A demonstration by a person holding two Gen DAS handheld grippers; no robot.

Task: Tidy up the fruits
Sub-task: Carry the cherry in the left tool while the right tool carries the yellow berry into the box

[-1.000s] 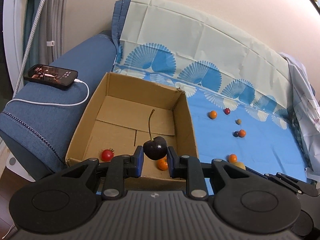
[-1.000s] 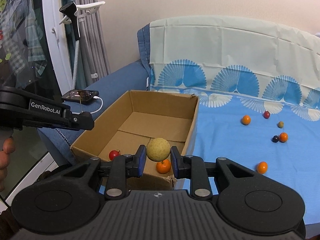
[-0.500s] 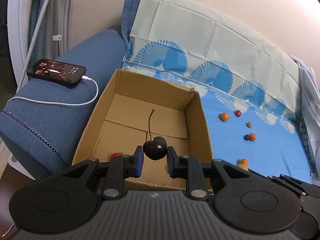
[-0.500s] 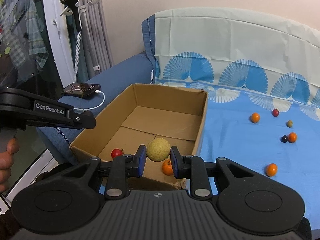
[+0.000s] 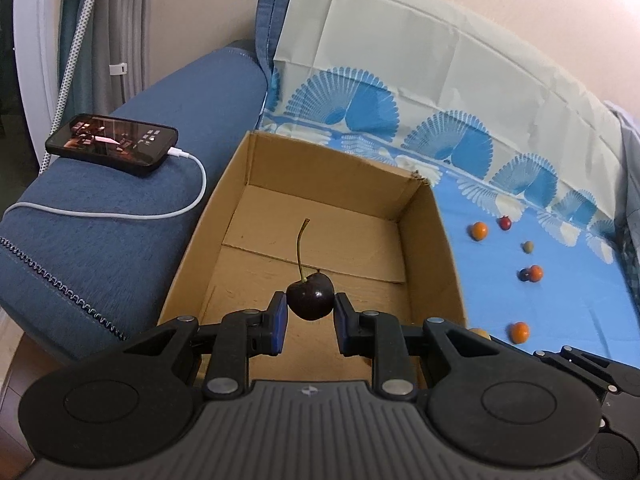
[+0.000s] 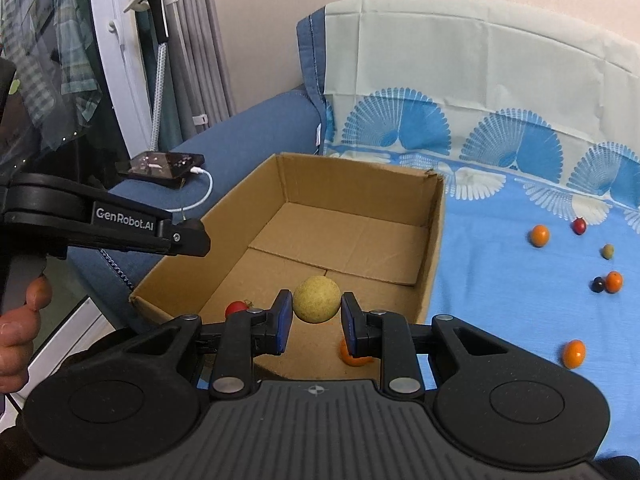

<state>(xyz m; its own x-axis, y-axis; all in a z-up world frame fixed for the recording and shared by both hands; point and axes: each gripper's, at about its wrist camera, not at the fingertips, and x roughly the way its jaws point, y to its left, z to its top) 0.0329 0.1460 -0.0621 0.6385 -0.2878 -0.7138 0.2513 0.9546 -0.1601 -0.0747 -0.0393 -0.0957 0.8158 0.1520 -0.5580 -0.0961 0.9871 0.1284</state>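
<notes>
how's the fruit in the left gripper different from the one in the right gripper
The cherry in the left gripper is dark, almost black, and glossy; the yellow fruit in the right gripper is pale and matte. The cherry carries a long upright stem; the yellow fruit shows none. Both are round, pinched between blue-padded fingers and held over the cardboard box.

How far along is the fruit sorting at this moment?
Done: a red fruit and an orange fruit lie in the cardboard box. In hand: left gripper holds a dark cherry, right gripper a yellow ball-like fruit. Left: six small fruits on the blue cloth.
</notes>
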